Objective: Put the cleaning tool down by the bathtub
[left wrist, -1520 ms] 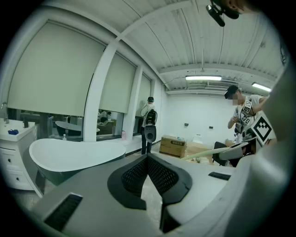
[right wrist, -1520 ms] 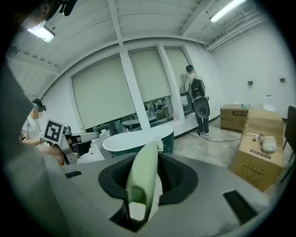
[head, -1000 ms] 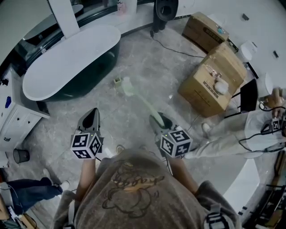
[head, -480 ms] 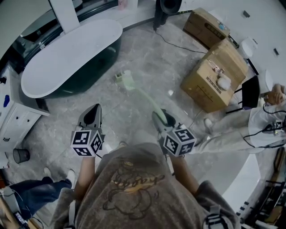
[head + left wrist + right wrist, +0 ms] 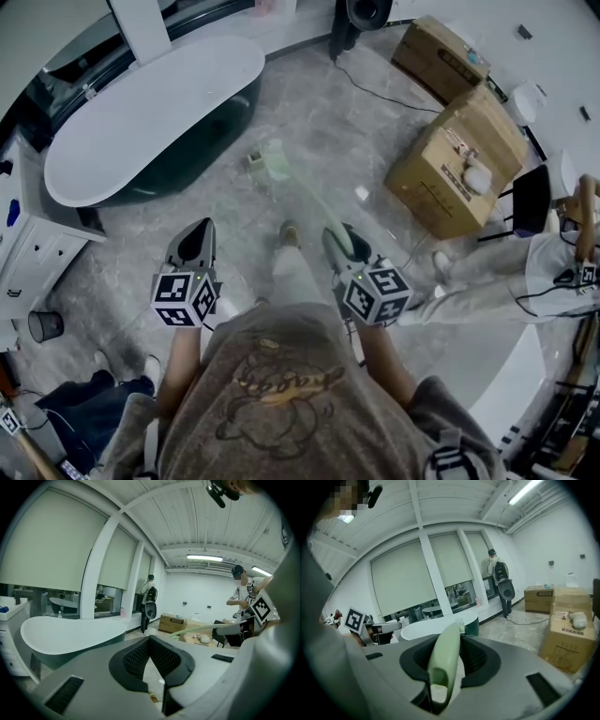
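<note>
The cleaning tool is a pale green long-handled brush (image 5: 298,192). Its head hangs over the grey floor near the foot of the bathtub (image 5: 141,112), which is white with a dark green outside. My right gripper (image 5: 336,239) is shut on the near end of the handle (image 5: 443,663), and the tool sticks out forward between the jaws. In the right gripper view the tub (image 5: 436,623) lies straight ahead of my right gripper (image 5: 457,637). My left gripper (image 5: 195,232) hovers to the left, its jaws together at the tips (image 5: 150,641) and holding nothing. The green handle (image 5: 192,629) crosses the left gripper view.
Two cardboard boxes (image 5: 459,169) (image 5: 436,58) stand at the right. A person in white (image 5: 525,272) sits beyond them. A white cabinet (image 5: 28,253) and a small black bin (image 5: 42,325) are at the left. A cable (image 5: 375,89) runs across the floor from a black stand (image 5: 361,14).
The view has shifted forward toward the tub. My foot has come into view between the grippers. The brush stays held in my right gripper, and its head has swung slightly up and right.
</note>
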